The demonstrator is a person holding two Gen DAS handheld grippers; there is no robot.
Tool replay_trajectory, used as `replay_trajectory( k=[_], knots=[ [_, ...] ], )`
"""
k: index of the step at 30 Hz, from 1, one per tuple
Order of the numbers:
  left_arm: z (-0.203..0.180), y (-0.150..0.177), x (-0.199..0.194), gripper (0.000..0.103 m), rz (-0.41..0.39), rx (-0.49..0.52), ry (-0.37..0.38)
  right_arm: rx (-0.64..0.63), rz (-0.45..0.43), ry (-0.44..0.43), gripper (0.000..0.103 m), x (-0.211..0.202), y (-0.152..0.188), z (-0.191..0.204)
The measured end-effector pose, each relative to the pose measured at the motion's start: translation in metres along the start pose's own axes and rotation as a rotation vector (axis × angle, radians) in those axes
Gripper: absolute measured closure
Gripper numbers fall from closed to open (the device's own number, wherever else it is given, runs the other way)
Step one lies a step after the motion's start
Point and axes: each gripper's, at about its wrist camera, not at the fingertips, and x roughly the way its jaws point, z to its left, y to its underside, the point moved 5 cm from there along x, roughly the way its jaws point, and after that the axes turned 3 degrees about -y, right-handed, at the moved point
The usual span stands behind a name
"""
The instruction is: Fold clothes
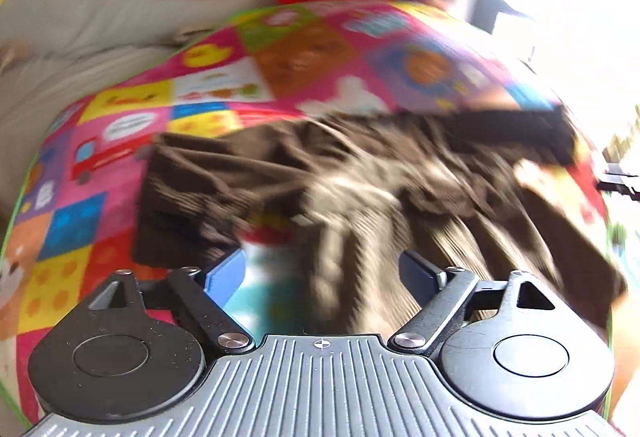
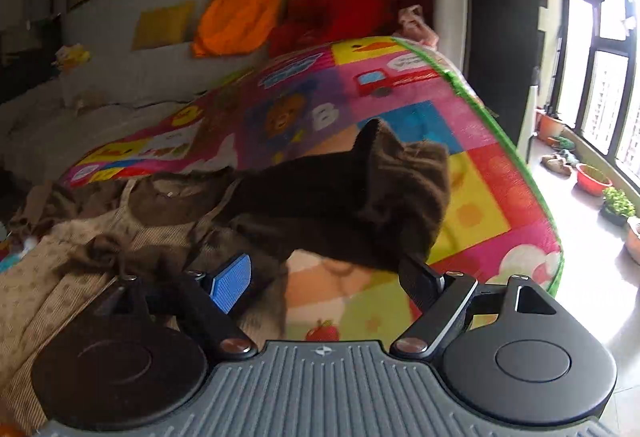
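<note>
The dark brown ribbed knit garment lies crumpled on the bright patchwork play mat, ahead of both wide-open, empty claws: left claw, right claw nearer its raised sleeve.

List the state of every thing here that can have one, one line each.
Left gripper: jaws open, nothing between the pads.
Right gripper: jaws open, holding nothing.
Brown garment: unfolded, rumpled, one end bunched up, lying on the mat.
Play mat: spread flat.
Orange cushion: propped against the wall.
</note>
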Motion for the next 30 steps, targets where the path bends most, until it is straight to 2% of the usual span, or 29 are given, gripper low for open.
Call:
replay_trajectory(
  k=[2, 6, 9, 11, 13, 14, 15, 18, 20, 22, 24, 26, 28, 30],
  knots=[
    [-0.027, 0.017, -0.014, 0.008, 0.004, 0.091, 0.031, -0.087, 0.036, -0.036, 0.021, -0.018, 0.024, 0.025],
    [-0.057, 0.048, -0.032, 0.007, 0.041, 0.142, 0.087, -0.222, 0.093, -0.132, 0.016, -0.057, 0.073, 0.065],
    [-0.072, 0.065, -0.042, 0.007, 0.052, 0.154, 0.118, -0.250, 0.117, -0.150, 0.016, -0.064, 0.105, 0.080],
    [-0.083, 0.073, -0.049, 0.007, 0.050, 0.166, 0.134, -0.197, 0.101, -0.145, 0.018, -0.058, 0.114, 0.081],
    [-0.094, 0.072, -0.058, 0.006, 0.027, 0.199, 0.147, -0.062, 0.110, -0.214, 0.051, -0.050, 0.110, 0.080],
    [-0.099, 0.071, -0.063, 0.005, 0.015, 0.215, 0.153, -0.002, 0.108, -0.261, 0.083, -0.049, 0.105, 0.081],
    [-0.102, 0.071, -0.068, 0.004, 0.004, 0.231, 0.151, 0.042, 0.087, -0.316, 0.093, -0.054, 0.095, 0.085],
    [-0.103, 0.073, -0.074, 0.002, -0.005, 0.254, 0.129, 0.156, -0.014, -0.449, 0.098, -0.080, 0.063, 0.090],
    [-0.100, 0.076, -0.076, 0.002, -0.001, 0.260, 0.108, 0.235, -0.103, -0.496, 0.100, -0.105, 0.042, 0.079],
    [-0.095, 0.084, -0.074, 0.002, 0.017, 0.271, 0.079, 0.287, -0.156, -0.495, 0.100, -0.124, 0.034, 0.063],
    [-0.090, 0.093, -0.071, 0.002, 0.032, 0.295, 0.042, 0.245, -0.171, -0.374, 0.099, -0.134, 0.041, 0.051],
    [-0.085, 0.102, -0.068, 0.002, 0.049, 0.325, 0.002, 0.159, -0.135, -0.242, 0.098, -0.133, 0.056, 0.046],
    [-0.079, 0.107, -0.064, 0.002, 0.064, 0.329, -0.025, 0.113, -0.075, -0.187, 0.086, -0.125, 0.074, 0.045],
    [-0.073, 0.111, -0.061, 0.002, 0.076, 0.325, -0.050, 0.032, -0.031, -0.138, 0.059, -0.112, 0.091, 0.049]
  ],
)
